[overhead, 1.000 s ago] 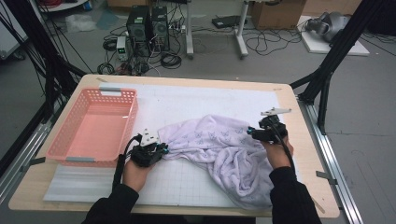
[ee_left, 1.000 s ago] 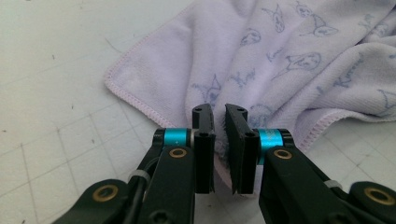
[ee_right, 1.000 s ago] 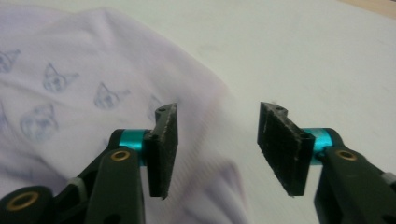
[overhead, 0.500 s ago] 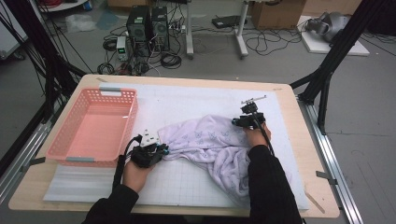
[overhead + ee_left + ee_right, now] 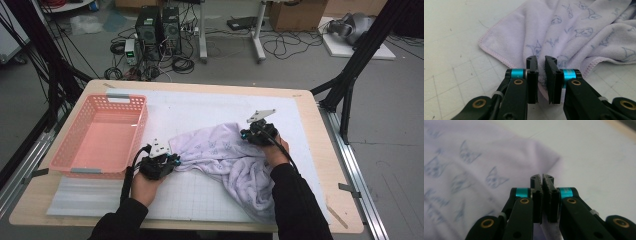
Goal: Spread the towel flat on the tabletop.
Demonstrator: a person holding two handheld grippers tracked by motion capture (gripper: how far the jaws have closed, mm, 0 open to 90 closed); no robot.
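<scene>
A lilac towel [image 5: 227,159] with a faint cat print lies crumpled on the white mat, right of centre. My left gripper [image 5: 173,160] holds its near-left edge, and in the left gripper view the jaws [image 5: 541,60] pinch the hemmed cloth [image 5: 564,30]. My right gripper [image 5: 248,134] sits at the towel's far right part. In the right gripper view the jaws [image 5: 542,177] are nearly together with a fold of towel [image 5: 469,170] caught between them. The towel's lower right part hangs toward the table's front edge, partly hidden behind the right sleeve.
A pink plastic basket [image 5: 75,169] stands on the left of the table with nothing in it. The white gridded mat [image 5: 200,107] covers most of the wooden table [image 5: 320,125]. Beyond the table are computers, cables and black frame legs on the floor.
My right gripper has moved left and inward over the towel, dragging its right edge with it. The left gripper has stayed in place on the near-left edge.
</scene>
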